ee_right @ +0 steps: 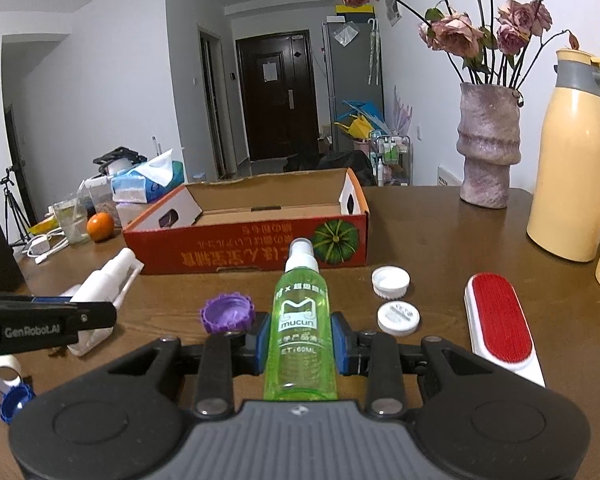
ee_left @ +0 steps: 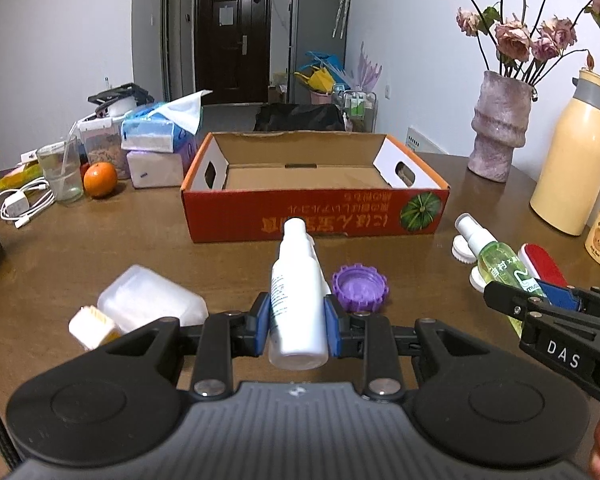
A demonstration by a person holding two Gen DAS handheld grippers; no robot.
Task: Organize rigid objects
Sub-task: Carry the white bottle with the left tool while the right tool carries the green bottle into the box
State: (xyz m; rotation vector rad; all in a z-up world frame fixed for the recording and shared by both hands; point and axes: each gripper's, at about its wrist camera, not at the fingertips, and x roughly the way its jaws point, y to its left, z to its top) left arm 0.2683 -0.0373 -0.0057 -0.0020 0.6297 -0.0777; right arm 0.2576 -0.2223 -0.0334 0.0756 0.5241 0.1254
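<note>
One "mucun" green bottle [ee_right: 300, 320], apparently 60ML

Even indoor light, sharp focus, soft glare on the table [ee_left: 100, 240], fisheye-bent edges

Each wrist camera is sitting just behind its own gripper, looking forward and slightly downward across the brown table [ee_left: 100, 240] toward the far door [ee_right: 278, 96]. Both views are sharing the open cardboard box [ee_left: 316, 208] and purple cap [ee_right: 228, 312], seen close
</note>
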